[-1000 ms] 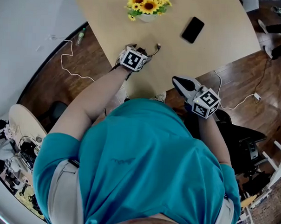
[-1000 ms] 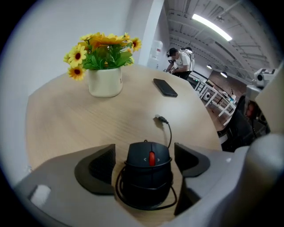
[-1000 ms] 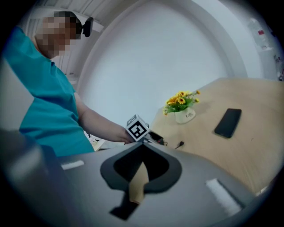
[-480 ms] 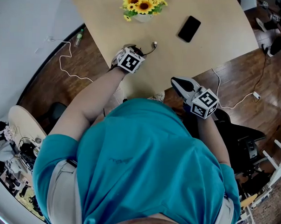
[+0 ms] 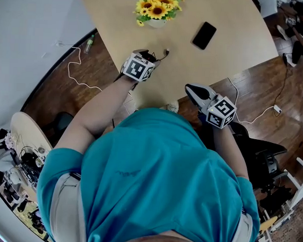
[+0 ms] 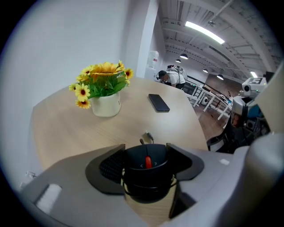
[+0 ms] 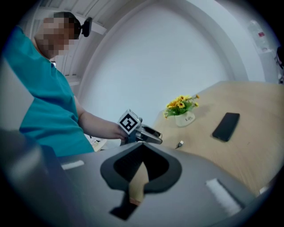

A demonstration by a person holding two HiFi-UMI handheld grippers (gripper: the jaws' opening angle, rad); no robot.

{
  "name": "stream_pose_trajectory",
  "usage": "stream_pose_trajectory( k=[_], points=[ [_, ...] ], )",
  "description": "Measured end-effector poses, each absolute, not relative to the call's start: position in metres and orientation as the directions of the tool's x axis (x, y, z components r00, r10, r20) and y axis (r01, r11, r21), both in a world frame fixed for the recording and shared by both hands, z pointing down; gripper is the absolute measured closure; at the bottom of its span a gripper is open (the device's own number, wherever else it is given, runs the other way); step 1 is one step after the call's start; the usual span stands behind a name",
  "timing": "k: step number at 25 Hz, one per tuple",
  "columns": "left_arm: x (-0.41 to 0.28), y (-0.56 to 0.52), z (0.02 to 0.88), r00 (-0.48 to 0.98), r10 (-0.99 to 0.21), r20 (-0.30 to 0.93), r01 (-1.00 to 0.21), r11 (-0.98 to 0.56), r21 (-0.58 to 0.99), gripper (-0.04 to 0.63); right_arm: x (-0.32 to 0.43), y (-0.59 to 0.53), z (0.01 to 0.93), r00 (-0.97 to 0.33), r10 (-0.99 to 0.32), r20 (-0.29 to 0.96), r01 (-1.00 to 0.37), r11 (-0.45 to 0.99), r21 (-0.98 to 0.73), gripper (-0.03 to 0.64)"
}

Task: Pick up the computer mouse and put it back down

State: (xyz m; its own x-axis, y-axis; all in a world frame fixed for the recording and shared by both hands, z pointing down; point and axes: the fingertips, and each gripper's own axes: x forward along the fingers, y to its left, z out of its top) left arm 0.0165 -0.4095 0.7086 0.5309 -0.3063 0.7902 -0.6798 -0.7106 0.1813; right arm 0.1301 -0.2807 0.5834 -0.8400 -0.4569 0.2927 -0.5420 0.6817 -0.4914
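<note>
Left gripper view shows our left claw (image 6: 145,153) newly pinching the computer mouse (image 6: 147,175), lifted off the surface (image 6: 66,128) (right claw (image 7: 141,145) pressed together), so setting-down remains.

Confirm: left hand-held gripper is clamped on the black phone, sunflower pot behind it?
No. The left hand-held gripper is clamped on the black computer mouse, not the phone, which lies free on the table; the left gripper view shows it. Sunflower pot behind: correct.
</note>
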Motion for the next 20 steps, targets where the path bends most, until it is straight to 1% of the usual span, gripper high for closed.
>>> stream_pose_trajectory(
  k=[6,16,20],
  points=[
    [0.011,-0.395,0.689,0.526,-0.331,0.783,-0.711,-0.676,0.192,0.291,0.129,-0.278,0.573,-0.862,-0.432,0.266,-0.507,0.719,-0.475,0.614],
    [-0.007,-0.338,0.622,0.526,-0.463,0.713,-0.806,-0.538,0.245,0.291,0.129,-0.269,0.549,-0.921,-0.333,0.203,-0.389,0.817,-0.426,0.614],
    [-0.019,-0.315,0.604,0.515,-0.518,0.683,-0.825,-0.515,0.231,0.291,0.122,-0.262,0.549,-0.938,-0.284,0.2,-0.343,0.847,-0.406,0.614]
  ],
)
